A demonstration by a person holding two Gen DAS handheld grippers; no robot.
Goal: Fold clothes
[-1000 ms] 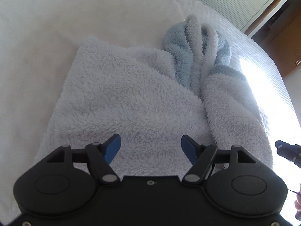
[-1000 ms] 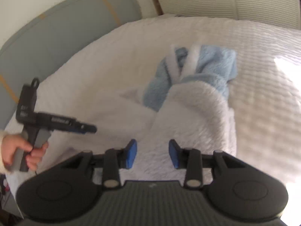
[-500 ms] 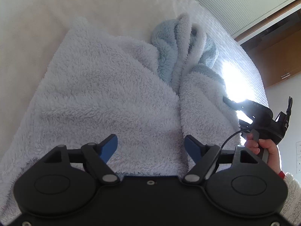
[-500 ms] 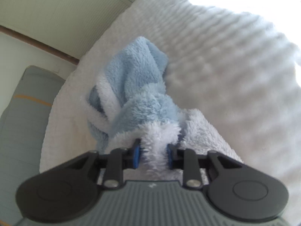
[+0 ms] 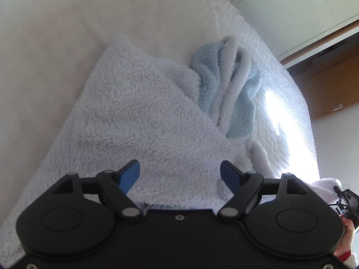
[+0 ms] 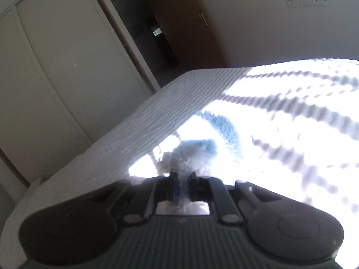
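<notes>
A fluffy white garment [image 5: 139, 121] with a light-blue striped part [image 5: 228, 85] lies on the white bed [image 5: 56, 33]. My left gripper [image 5: 179, 174] is open just above the garment's near edge, holding nothing. My right gripper [image 6: 182, 186] is shut on a white fluffy edge of the garment [image 6: 186, 157], lifted over the sunlit bed; the view is blurred. In the left wrist view the right gripper shows at the far right edge [image 5: 344, 204], with white fleece beside it.
A white louvred wardrobe [image 6: 56, 78] stands beside the bed. A wooden door [image 6: 190, 22] and a dark doorway lie beyond it. The bed's edge [image 6: 134, 116] runs diagonally. A bright sun patch [image 5: 278, 116] lies on the bed's right side.
My right gripper closed on the garment's fluffy edge and swung with it to the right, towards the sunlit side. The folded white flap over the right side has gone. My left gripper stayed open.
</notes>
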